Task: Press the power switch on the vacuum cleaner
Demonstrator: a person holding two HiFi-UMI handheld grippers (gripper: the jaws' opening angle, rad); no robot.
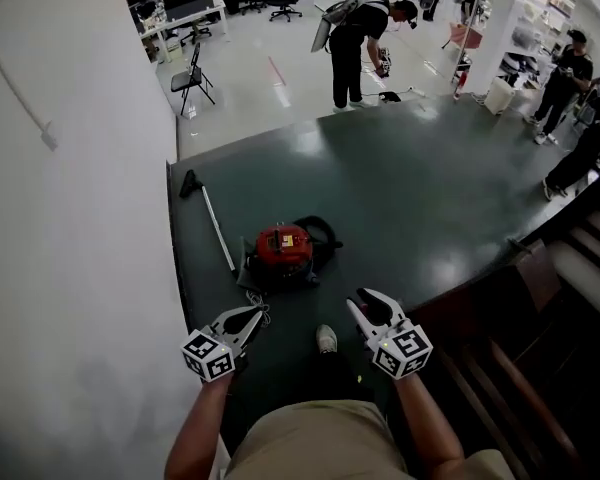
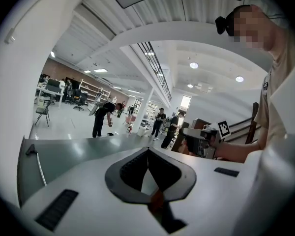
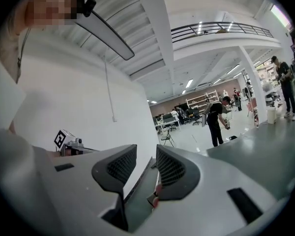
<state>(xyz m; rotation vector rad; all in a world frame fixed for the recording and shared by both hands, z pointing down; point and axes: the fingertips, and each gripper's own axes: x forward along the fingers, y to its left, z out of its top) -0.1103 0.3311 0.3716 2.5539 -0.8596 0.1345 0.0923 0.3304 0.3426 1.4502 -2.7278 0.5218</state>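
Head view puts the red vacuum cleaner (image 1: 283,251) on the dark floor, ahead of and below both grippers, its wand (image 1: 218,230) running away to the left. My left gripper (image 1: 252,315), jaws pressed together, looks slightly nearer. The right gripper (image 1: 360,299) is spread with nothing in it. I can't pick out the switch.

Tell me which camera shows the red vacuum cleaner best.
The head view: the vacuum cleaner sits whole on the dark floor, seen from above. The left gripper view catches only its wand; the right gripper view shows none of it.
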